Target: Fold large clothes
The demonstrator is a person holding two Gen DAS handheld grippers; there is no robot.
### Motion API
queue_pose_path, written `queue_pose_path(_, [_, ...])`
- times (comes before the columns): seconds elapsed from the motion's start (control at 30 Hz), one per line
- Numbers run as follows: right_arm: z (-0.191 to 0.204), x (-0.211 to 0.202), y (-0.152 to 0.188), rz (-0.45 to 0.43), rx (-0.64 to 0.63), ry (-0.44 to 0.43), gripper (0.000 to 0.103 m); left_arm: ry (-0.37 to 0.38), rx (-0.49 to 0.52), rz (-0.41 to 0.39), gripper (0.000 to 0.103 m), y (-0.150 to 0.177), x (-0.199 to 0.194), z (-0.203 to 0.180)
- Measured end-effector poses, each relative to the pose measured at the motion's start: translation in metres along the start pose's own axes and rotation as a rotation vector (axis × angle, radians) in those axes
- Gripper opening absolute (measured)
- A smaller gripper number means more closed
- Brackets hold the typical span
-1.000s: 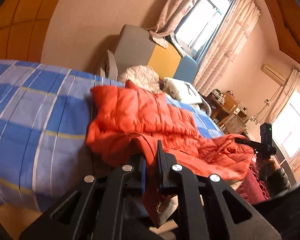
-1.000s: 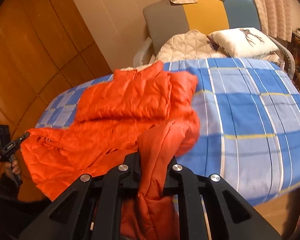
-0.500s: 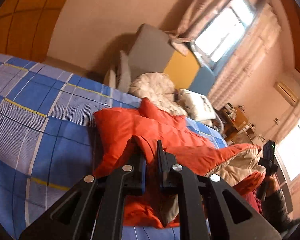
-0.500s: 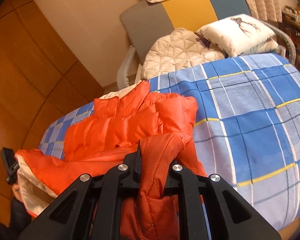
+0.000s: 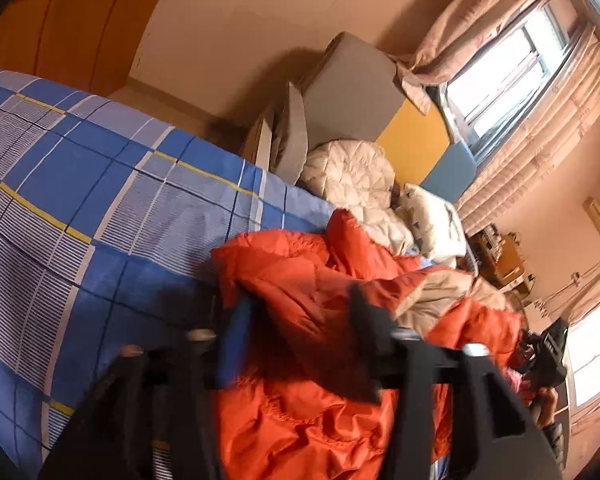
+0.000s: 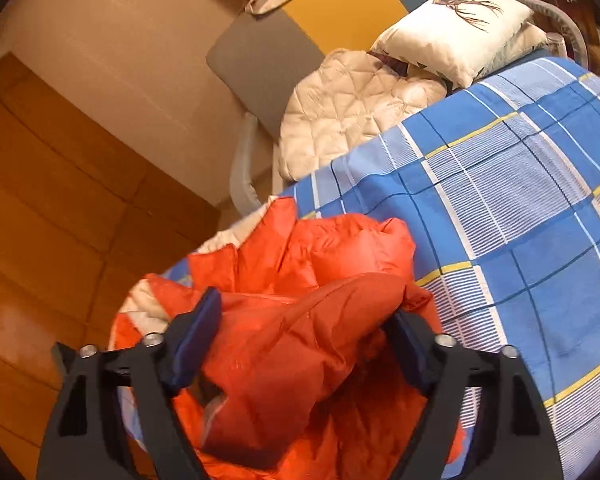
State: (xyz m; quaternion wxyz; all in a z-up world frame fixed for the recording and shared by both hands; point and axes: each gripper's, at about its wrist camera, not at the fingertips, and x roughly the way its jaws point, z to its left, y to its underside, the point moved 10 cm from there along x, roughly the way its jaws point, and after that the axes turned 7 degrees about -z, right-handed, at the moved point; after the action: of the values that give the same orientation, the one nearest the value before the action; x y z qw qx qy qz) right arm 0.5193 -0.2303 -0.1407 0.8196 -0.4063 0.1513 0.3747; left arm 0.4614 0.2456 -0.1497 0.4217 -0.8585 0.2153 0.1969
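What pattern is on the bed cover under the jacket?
The bed cover is a blue check with white and yellow lines, clearest in the right wrist view.

bedspread (image 6: 520, 208): blue plaid, near right
pillow (image 6: 456, 28): white, far right
quilted blanket (image 6: 352, 108): cream, left of pillow

The jacket (image 6: 300, 320) is a puffy orange quilted one with a pale beige lining. It lies in a rumpled, doubled-over heap on the bed (image 6: 520, 200), near the edge, collar towards the pillows, some lining turned out along one side.
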Motion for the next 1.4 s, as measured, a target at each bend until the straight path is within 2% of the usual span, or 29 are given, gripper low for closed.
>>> queue_pose_path(0.03, [-0.002,-0.003,0.000,-0.015,0.019,-0.015,0.085,-0.011,-0.004,-0.033,0.074,-0.005,-0.006,0.003])
queue_pose_path(0.1, [-0.008,-0.010,-0.001,-0.047,0.041,-0.011,0.095,-0.010,-0.026,-0.052,0.075,-0.010,-0.013,0.010])
queue_pose_path(0.23, [-0.022,-0.029,0.000,-0.100,0.099,-0.028,0.096,-0.029,-0.042,-0.070,0.077,-0.009,-0.024,0.028])
queue_pose_path(0.3, [-0.029,-0.035,0.006,-0.108,0.099,-0.028,0.096,-0.033,-0.051,-0.067,0.080,0.000,-0.029,0.038])
queue_pose_path(0.47, [-0.053,-0.037,0.045,-0.062,0.106,-0.027,0.096,0.040,-0.093,-0.014,0.082,0.050,-0.038,0.057])
queue_pose_path(0.63, [-0.062,-0.040,0.066,-0.049,0.215,-0.134,0.097,0.104,-0.101,0.081,0.082,0.098,-0.026,0.053])
queue_pose_path(0.8, [-0.067,-0.060,0.051,-0.145,0.345,-0.245,0.100,0.145,-0.111,0.104,0.081,0.109,-0.010,0.038])
queue_pose_path(0.87, [-0.072,-0.064,0.049,-0.155,0.329,-0.225,0.100,0.146,-0.105,0.107,0.079,0.109,-0.007,0.034])
queue_pose_path(1.0, [-0.077,-0.044,0.068,-0.062,0.229,-0.107,0.100,0.158,-0.115,0.120,0.070,0.108,-0.002,0.031])
queue_pose_path(1.03, [-0.078,-0.037,0.075,-0.038,0.201,-0.082,0.100,0.161,-0.118,0.122,0.064,0.108,-0.002,0.031])
queue_pose_path(1.07, [-0.079,-0.033,0.080,-0.025,0.184,-0.071,0.097,0.164,-0.121,0.126,0.057,0.109,-0.003,0.031])
queue_pose_path(1.1, [-0.077,-0.026,0.087,-0.001,0.156,-0.050,0.087,0.168,-0.119,0.131,0.050,0.110,-0.003,0.030])
queue_pose_path(1.13, [-0.077,-0.021,0.091,0.011,0.130,-0.020,0.082,0.168,-0.110,0.132,0.037,0.111,-0.004,0.030])
queue_pose_path(1.17, [-0.077,-0.017,0.093,0.017,0.110,0.002,0.070,0.170,-0.098,0.132,0.028,0.112,-0.006,0.027])
queue_pose_path(1.2, [-0.077,-0.015,0.095,0.024,0.099,0.012,0.052,0.176,-0.094,0.129,0.024,0.111,-0.008,0.025])
queue_pose_path(1.23, [-0.077,-0.016,0.096,0.028,0.092,0.019,0.044,0.175,-0.084,0.120,0.017,0.111,-0.012,0.023])
queue_pose_path(1.3, [-0.073,-0.023,0.096,0.027,0.079,0.017,0.022,0.183,-0.068,0.106,0.012,0.109,-0.020,0.018])
queue_pose_path(1.4, [-0.064,-0.038,0.099,0.023,0.035,0.015,0.014,0.199,-0.041,0.086,0.008,0.109,-0.038,0.009])
